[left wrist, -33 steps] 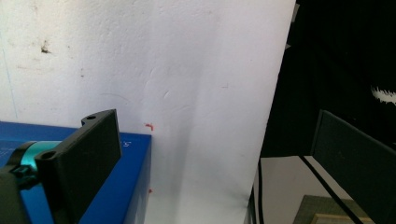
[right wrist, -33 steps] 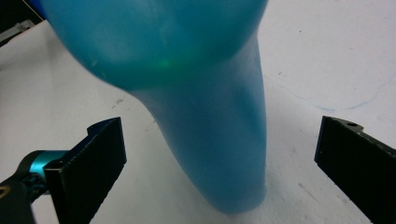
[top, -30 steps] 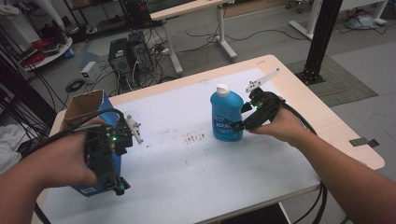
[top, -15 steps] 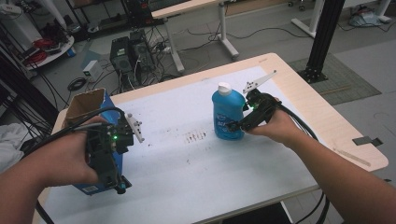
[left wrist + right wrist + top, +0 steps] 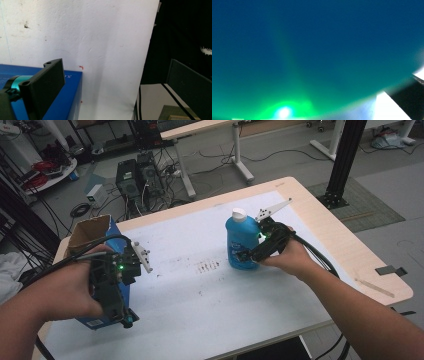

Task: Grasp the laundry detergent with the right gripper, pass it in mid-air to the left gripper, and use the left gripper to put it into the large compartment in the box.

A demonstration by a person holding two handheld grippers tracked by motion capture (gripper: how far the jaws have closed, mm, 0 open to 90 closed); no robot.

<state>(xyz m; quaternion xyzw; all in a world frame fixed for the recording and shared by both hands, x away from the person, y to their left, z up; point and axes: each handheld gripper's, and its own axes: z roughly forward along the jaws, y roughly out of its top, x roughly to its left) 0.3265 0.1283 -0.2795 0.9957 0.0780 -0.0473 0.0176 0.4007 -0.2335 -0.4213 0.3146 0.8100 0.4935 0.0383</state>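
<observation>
Right gripper [image 5: 250, 254] presses side-on against a blue bottle [image 5: 240, 242] standing upright, white cap up, near the table's [image 5: 350, 255] far right corner; its jaws seem closed around the base, though the close view is blurred. Left gripper [image 5: 122, 312], jaws wide apart, hovers at a blue box [image 5: 95, 227] by the left edge. No label is legible.

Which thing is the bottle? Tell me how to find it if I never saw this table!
Look at the white sheet covering the table, then go to its far right part, where the right tool presses against something upright. That is the bottle: blue, with a white cap. The other blue thing, at the left edge, is a box with an open top.
</observation>
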